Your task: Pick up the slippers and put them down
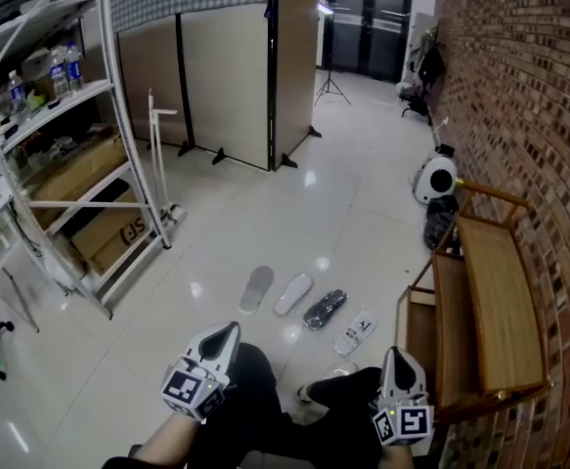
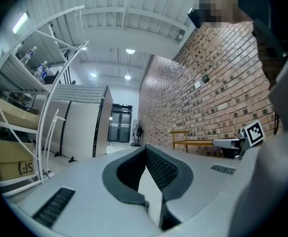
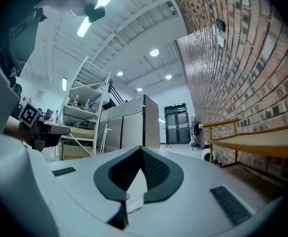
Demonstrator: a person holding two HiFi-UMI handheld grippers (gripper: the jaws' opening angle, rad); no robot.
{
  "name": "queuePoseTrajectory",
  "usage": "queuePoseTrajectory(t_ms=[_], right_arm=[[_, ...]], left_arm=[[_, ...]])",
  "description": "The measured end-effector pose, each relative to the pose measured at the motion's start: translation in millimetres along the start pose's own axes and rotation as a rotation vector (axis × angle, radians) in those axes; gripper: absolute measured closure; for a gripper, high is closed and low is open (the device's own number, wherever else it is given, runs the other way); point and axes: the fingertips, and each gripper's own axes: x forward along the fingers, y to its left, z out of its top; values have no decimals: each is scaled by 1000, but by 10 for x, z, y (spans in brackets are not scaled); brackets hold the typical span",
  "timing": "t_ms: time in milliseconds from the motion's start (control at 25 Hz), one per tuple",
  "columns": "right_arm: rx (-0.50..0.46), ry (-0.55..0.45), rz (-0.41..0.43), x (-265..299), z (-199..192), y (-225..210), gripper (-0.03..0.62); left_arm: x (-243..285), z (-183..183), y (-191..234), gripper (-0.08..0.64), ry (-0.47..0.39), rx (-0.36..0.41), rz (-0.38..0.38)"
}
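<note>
Slippers (image 1: 307, 306), four of them, lie in a slanting row on the pale glossy floor (image 1: 226, 213), between the white shelf rack (image 1: 118, 125) on the left and the wooden bench (image 1: 490, 301) by the brick wall (image 1: 529, 96) on the right. We see a grey slipper (image 1: 256, 289) at the left end, then a white slipper (image 1: 293, 294) just beside it, then a dark patterned slipper (image 1: 325, 309), and last a white slipper with dark marks (image 1: 355, 332), nearest to us. All four lie flat and point roughly the same way.

The marks on that last slipper are too small for us to read. A cardboard box (image 1: 109, 234) low in the rack carries dark print, perhaps "JS", but we cannot be sure of it.

Our left gripper (image 1: 231, 330) has its jaws pressed together at the tips with nothing between them, as its own view shows (image 2: 144, 148). Our right gripper (image 1: 398, 353) is likewise closed and empty (image 3: 141, 148). Both are held short of the row, touching none of the slippers.
</note>
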Motion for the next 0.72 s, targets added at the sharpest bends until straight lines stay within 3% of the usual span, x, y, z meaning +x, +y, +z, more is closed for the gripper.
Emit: queuePoseTrajectory(t_ms=[360, 720], right_arm=[[8, -24, -43, -43, 70, -71, 589], [9, 12, -32, -38, -34, -45, 591]], left_arm=[[1, 20, -114, 559, -22, 27, -15], [-39, -12, -67, 560, -17, 22, 8]])
